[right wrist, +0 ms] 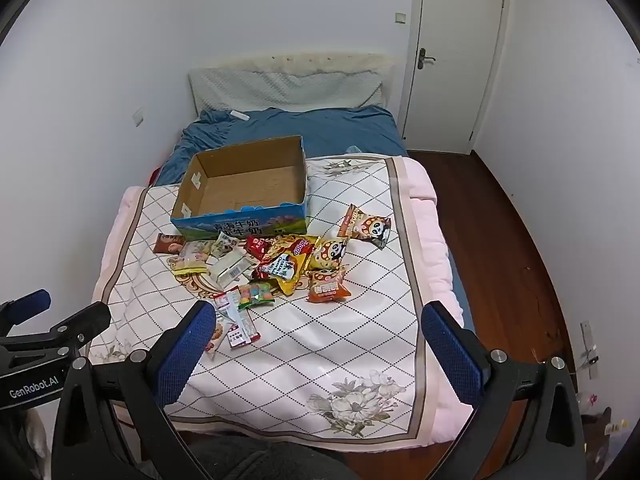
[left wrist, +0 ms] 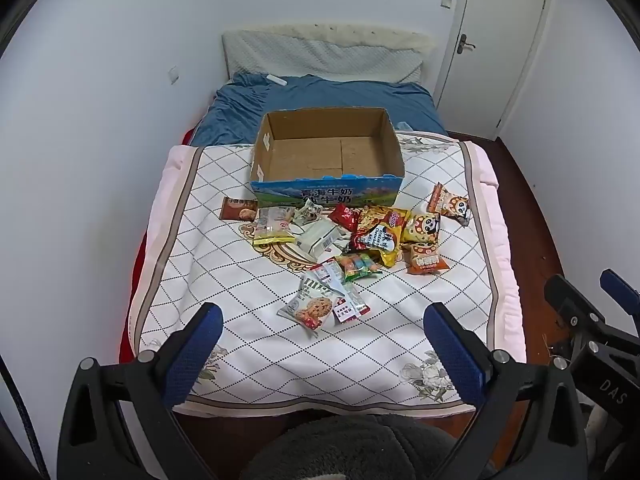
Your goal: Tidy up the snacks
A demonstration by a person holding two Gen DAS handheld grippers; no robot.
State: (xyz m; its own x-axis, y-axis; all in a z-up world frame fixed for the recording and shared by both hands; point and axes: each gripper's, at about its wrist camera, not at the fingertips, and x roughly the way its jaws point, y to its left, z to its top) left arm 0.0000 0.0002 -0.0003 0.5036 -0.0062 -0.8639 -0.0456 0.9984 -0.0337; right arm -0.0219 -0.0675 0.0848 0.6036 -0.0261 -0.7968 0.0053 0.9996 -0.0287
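An open cardboard box (left wrist: 326, 152) with a blue printed front sits on the quilted bed; it also shows in the right wrist view (right wrist: 244, 184) and holds nothing. Several snack packets lie in a loose pile in front of it (left wrist: 376, 232) (right wrist: 288, 264). A cookie packet (left wrist: 310, 308) lies nearest to me. Panda packets (left wrist: 450, 202) (right wrist: 366, 226) lie at the right. My left gripper (left wrist: 322, 322) is open and empty above the bed's near end. My right gripper (right wrist: 318, 320) is open and empty, also short of the pile.
The white and pink quilt (left wrist: 248, 320) covers the near half of the bed, with a blue sheet (left wrist: 320, 96) and headboard behind. A white door (left wrist: 500, 40) stands at the back right. Wood floor (right wrist: 504, 240) runs along the bed's right side.
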